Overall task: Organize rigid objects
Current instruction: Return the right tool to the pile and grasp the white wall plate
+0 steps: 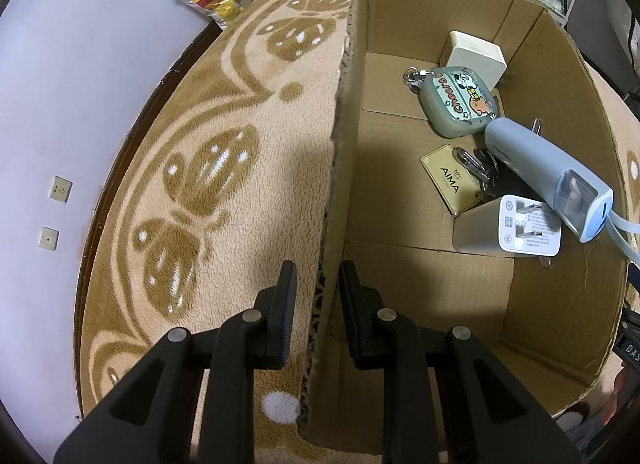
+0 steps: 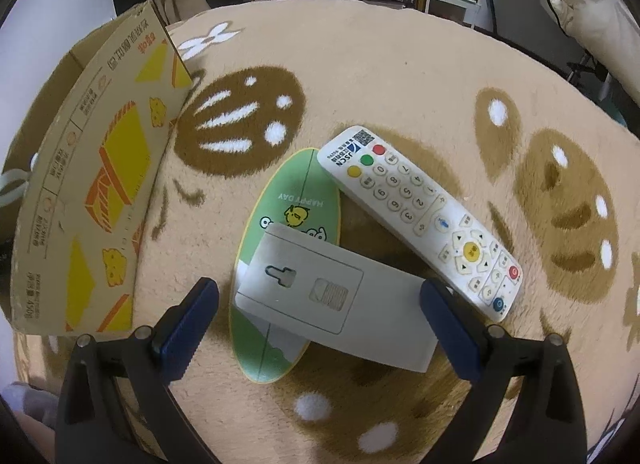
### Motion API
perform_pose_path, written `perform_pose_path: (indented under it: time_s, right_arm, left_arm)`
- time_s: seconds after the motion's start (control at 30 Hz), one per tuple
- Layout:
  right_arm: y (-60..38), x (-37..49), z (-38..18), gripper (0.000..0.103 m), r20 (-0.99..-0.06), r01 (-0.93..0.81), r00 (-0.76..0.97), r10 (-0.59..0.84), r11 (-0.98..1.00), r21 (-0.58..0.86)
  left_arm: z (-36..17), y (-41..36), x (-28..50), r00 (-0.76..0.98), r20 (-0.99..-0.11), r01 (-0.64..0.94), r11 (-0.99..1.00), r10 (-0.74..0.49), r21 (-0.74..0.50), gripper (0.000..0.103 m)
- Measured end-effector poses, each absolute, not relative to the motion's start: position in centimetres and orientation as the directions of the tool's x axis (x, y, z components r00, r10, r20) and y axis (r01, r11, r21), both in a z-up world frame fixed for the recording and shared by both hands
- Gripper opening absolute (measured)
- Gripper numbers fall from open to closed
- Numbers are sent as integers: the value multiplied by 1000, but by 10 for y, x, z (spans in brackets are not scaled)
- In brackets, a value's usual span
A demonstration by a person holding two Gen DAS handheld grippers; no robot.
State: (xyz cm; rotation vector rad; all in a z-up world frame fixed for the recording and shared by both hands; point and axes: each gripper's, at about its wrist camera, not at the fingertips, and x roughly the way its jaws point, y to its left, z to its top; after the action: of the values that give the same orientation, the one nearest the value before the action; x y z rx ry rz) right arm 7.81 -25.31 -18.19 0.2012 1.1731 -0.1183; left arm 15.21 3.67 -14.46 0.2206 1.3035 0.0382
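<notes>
Fleece blanket (image 2: pixel 400 75) underlay everything. Right gripper (image 2: pixel 320 328) gaped wide, empty, the grey plate (image 2: pixel 332 296) between its jaws, case (image 2: pixel 296 199) and remote (image 2: pixel 420 215) beyond; a skewed pinch could flip it. Left gripper (image 1: pixel 318 304) straddled the box (image 1: pixel 400 191) wall, narrowly parted, risking a tip.

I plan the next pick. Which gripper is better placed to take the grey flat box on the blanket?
The right gripper. It is open, with the grey box between its fingers. The left gripper straddles the carton wall, so it is occupied.
</notes>
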Motion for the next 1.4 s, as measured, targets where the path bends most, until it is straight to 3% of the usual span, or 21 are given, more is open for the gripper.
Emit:
perform_pose_path:
  time_s: [0.67,0.87,1.27,1.4]
  right_arm:
    - [-254,97,-195,103,-943,139,333,-7,989,42]
    - [-261,108,-207,103,-948,172,305,87,974,145]
    - [-257,100,-206,103,-960,154,273,63,982,109]
    - [-253,92,-203,91,-956,148,285,67,983,113]
  left_arm:
    - [-144,34,152,268,-949,102,975,165,198,22]
    - [-145,36,153,266,-952,86,980,151,179,22]
    - [-145,37,152,269,-951,89,979,154,184,22]
    - [-145,36,152,269,-950,92,978,158,189,22]
